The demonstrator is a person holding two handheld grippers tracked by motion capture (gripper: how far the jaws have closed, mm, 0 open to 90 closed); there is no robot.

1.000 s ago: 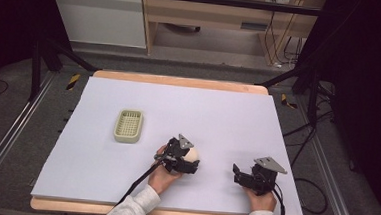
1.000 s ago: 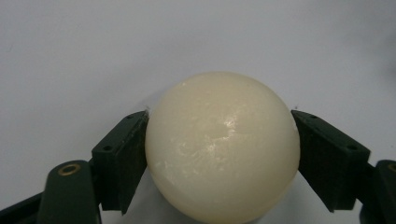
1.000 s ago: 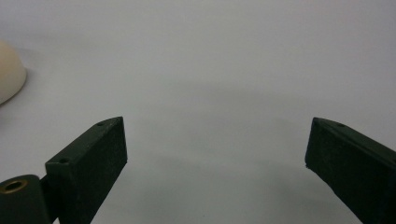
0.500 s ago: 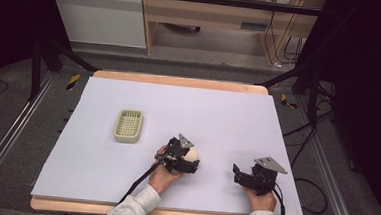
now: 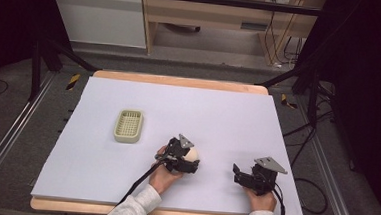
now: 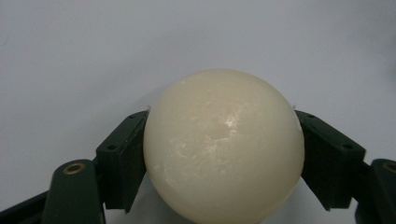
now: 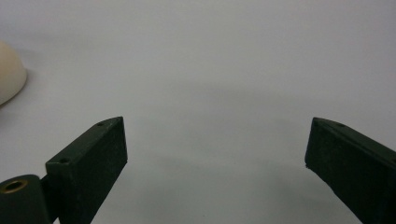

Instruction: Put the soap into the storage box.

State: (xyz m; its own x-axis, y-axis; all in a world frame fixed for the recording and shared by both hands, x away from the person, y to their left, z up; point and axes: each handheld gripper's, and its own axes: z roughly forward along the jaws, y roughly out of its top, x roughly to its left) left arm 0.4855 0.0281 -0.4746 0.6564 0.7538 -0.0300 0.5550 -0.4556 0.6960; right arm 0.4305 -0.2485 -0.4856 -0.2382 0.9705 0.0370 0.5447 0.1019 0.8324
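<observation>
Left tool (image 6: 224,154) pinches the cream ball (image 6: 223,147) low on the near-centre tabletop (image 5: 228,115); right tool (image 7: 215,163) gapes wide, empty, to the right. Smooth round ball, narrow pads: any squeeze off-centre and it likely squirts out and rolls away.

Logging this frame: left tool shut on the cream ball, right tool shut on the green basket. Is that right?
Not quite. The left tool is shut on the cream ball, but the right tool is open and holds nothing, as the right gripper view shows. The green basket sits apart on the table.
</observation>
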